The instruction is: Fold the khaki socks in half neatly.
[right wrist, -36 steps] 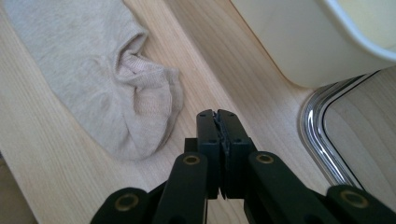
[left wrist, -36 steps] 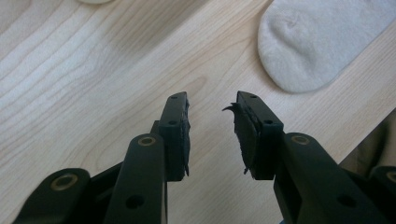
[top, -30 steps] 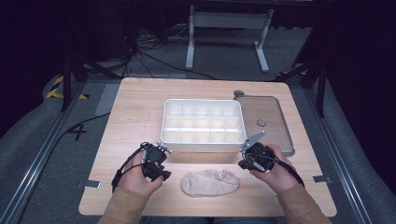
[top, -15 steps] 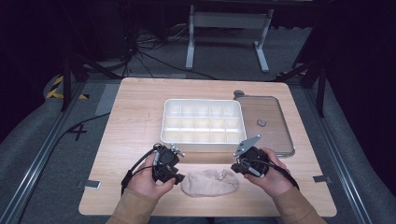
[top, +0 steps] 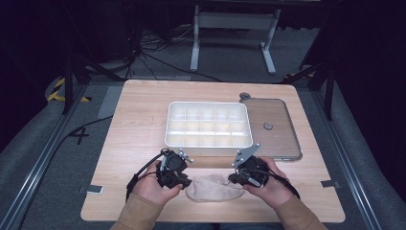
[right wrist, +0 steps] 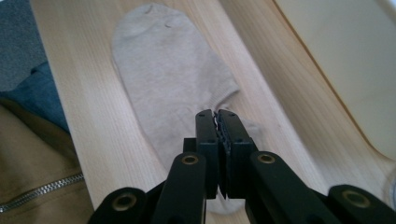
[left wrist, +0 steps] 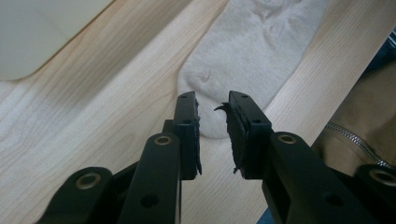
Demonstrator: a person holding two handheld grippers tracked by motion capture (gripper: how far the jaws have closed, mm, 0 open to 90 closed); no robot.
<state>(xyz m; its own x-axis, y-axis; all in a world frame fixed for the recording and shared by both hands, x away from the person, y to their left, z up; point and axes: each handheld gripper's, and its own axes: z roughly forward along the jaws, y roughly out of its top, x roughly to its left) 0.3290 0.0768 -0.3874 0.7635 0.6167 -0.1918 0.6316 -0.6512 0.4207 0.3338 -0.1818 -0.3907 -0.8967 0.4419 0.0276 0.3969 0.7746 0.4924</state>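
Beige sock [top: 214,188] lies flat at the near edge of the wooden surface [top: 139,124], between both grippers.
Your right gripper [right wrist: 217,116] has its jaws closed over one end; whether fabric is pinched cannot be told. Your left gripper [left wrist: 212,109] straddles the other end, jaws parted. Lower them onto the hem, then close. Avoid the white tray [top: 208,124] behind.

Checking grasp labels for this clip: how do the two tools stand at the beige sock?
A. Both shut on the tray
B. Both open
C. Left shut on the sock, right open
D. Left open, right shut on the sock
D: the left tool shows a gap over one end of the flat beige fabric sock, while the right tool is pinched on its other end.
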